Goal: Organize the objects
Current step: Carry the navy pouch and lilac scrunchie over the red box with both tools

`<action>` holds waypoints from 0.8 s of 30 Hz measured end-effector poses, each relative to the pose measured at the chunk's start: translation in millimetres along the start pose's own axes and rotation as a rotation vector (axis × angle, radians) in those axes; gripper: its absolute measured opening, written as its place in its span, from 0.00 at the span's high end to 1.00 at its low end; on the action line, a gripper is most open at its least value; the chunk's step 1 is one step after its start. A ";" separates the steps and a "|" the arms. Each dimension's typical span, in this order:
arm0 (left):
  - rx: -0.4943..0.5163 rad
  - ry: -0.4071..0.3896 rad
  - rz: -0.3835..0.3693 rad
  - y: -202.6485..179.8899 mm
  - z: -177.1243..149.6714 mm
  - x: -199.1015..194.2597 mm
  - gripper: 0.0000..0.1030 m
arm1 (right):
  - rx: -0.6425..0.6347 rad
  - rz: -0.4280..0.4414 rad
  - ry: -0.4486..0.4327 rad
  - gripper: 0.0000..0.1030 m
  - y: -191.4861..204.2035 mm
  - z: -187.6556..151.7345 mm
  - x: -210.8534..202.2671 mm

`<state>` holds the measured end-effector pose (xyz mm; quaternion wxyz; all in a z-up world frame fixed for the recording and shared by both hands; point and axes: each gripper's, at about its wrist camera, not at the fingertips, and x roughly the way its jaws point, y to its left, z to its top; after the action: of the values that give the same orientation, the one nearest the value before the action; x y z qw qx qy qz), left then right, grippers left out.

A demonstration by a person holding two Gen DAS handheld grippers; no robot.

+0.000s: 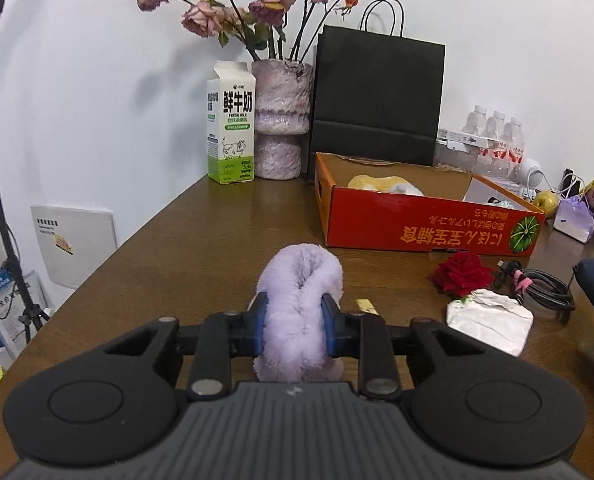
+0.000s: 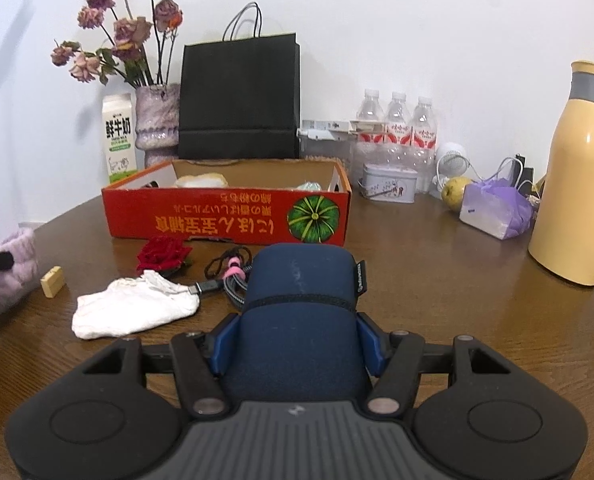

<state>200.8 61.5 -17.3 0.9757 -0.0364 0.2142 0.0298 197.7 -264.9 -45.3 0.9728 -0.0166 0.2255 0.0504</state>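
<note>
My left gripper (image 1: 293, 320) is shut on a fluffy lilac plush piece (image 1: 303, 280), its blue pads pressed into the fur on both sides just above the brown table. The same plush (image 2: 15, 268) shows at the left edge of the right wrist view. My right gripper (image 2: 298, 340) is shut on a navy blue pouch (image 2: 301, 296) that fills the space between its blue pads. Ahead stands a red cardboard box (image 1: 425, 220) (image 2: 225, 216) with a pale yellow item and white things inside. A red rose (image 2: 163, 254), a white crumpled cloth (image 2: 137, 310) and a coiled black cable (image 2: 233, 276) lie before it.
A milk carton (image 1: 231, 124), a vase of dried roses (image 1: 283, 120) and a black paper bag (image 1: 377, 96) stand at the back wall. Water bottles (image 2: 397, 128), a tin (image 2: 389, 184), a lilac bag (image 2: 497, 208) and a yellow jug (image 2: 577, 176) fill the right. A small cream block (image 2: 53, 280) lies left.
</note>
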 end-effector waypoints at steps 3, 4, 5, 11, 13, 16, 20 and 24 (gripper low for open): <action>-0.036 -0.005 0.010 -4.9 -3.7 -7.4 0.74 | -0.002 0.012 -0.007 0.42 0.4 0.2 -0.7; -0.039 -0.005 0.021 -8.1 -5.0 -9.5 0.74 | -0.002 0.015 -0.011 0.42 0.4 0.3 -1.2; -0.036 -0.007 0.029 -11.8 -6.1 -12.0 0.75 | -0.003 0.017 -0.014 0.42 0.3 0.1 -2.0; -0.007 -0.003 0.019 -41.2 -7.6 -25.7 0.75 | -0.007 0.074 -0.025 0.42 2.9 -0.6 -5.6; 0.008 -0.002 0.003 -53.0 -5.5 -28.4 0.75 | -0.013 0.099 -0.023 0.42 5.2 0.0 -6.5; 0.023 -0.002 0.003 -69.2 -0.7 -30.9 0.75 | -0.015 0.133 -0.028 0.42 7.4 4.1 -9.7; 0.024 -0.016 -0.010 -86.2 9.2 -32.7 0.75 | -0.005 0.162 -0.039 0.42 8.6 13.7 -14.6; 0.027 -0.029 -0.015 -101.2 17.4 -34.5 0.75 | -0.017 0.179 -0.055 0.42 11.2 23.4 -16.9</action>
<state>184.2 -39.2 18.8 0.9793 -0.0244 0.1999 0.0200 191.7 -254.0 -16.9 0.9701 -0.0035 0.1989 0.1393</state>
